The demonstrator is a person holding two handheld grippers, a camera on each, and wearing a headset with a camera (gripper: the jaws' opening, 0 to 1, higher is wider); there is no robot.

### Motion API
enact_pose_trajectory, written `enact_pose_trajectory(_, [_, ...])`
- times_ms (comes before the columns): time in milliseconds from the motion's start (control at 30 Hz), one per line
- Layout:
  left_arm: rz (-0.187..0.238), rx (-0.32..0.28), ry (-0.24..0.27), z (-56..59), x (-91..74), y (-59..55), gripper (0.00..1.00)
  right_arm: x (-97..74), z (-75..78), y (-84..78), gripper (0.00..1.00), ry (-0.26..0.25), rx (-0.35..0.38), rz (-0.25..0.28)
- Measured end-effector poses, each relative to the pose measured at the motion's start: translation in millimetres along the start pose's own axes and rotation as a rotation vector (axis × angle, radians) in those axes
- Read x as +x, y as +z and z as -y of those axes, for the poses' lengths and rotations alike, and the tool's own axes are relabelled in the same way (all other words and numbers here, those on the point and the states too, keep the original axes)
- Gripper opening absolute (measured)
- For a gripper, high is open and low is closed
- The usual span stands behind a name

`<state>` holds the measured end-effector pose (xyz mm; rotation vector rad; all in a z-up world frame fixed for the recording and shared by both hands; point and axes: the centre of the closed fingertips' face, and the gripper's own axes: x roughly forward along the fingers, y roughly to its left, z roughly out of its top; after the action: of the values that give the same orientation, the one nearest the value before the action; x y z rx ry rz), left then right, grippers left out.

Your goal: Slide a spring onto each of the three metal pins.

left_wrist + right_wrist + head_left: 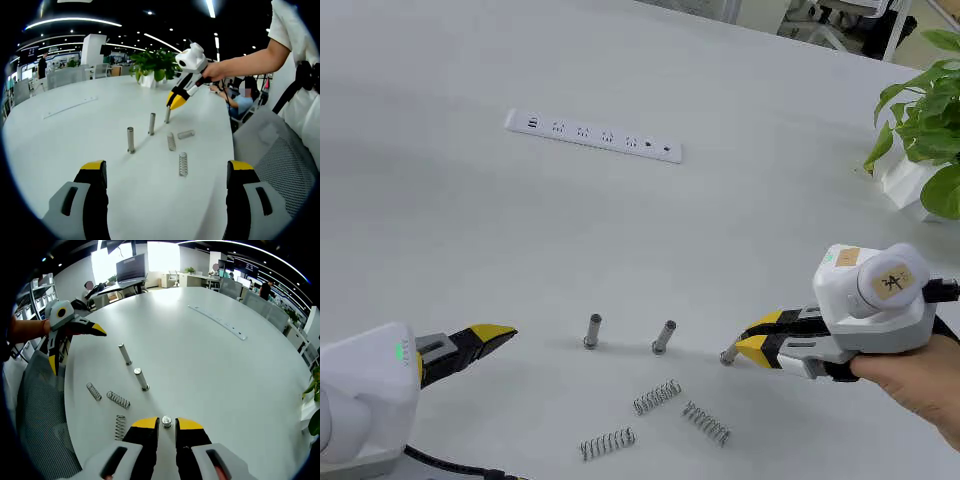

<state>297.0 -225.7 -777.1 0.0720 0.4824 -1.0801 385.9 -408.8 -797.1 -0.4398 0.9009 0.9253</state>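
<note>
Left gripper (166,167): we see its 2 jaws spread wide, held over the near left of the table (470,230), well apart from the pins.
Right gripper (167,426): we see its 2 jaws drawn close, with a narrow gap between them. The head of the right pin (166,421) sits in that gap at the tips. We cannot tell whether the jaws pinch it.
Pins: 3 stand in a row on the table. The left pin (592,331) and middle pin (664,337) stand upright and free.
Springs: 3 lie flat on the table, nearer to us than the pins and apart from them. They are the upper spring (657,396), the right spring (706,423) and the left spring (607,443).
Far side: we see a white power strip (593,136) and, at the right edge, a potted plant (925,130).
</note>
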Motion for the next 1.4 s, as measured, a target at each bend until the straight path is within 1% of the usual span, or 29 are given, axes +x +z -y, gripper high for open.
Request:
enact_pose_trajectory(100, [0.001, 0.000, 0.001, 0.0, -0.4, 0.4, 0.99, -1.1, -0.7, 0.7, 0.10, -0.001, 0.000, 0.002])
enact_pose_trajectory(300, [0.000, 0.003, 0.000, 1.1, -1.2, 1.4, 0.99, -4.0, -2.0, 2.6, 0.16, -0.003, 0.009, 0.015])
enact_pose_trajectory(467, [-0.001, 0.006, 0.002, 1.1, -2.2, 2.6, 0.99, -9.6, -1.6, 2.9, 0.24, -0.010, 0.012, 0.028])
enact_pose_trajectory(700, [-0.007, 0.012, 0.001, 1.5, -2.4, 3.1, 0.99, -18.7, -1.2, -0.9, 0.34, -0.019, 0.008, 0.049])
enact_pose_trajectory(900, [-0.011, 0.020, -0.002, 1.9, -2.4, 3.8, 0.99, -27.1, -2.4, -3.5, 0.42, -0.022, 0.018, 0.070])
enact_pose_trajectory(1233, [-0.018, 0.035, -0.003, 3.5, -3.6, 6.1, 0.99, -38.9, -13.0, -13.5, 0.59, -0.010, 0.012, 0.110])
enact_pose_trajectory(1400, [-0.024, 0.040, -0.003, 6.1, -4.6, 6.7, 0.99, -44.3, -19.1, -19.5, 0.65, -0.003, 0.010, 0.132])
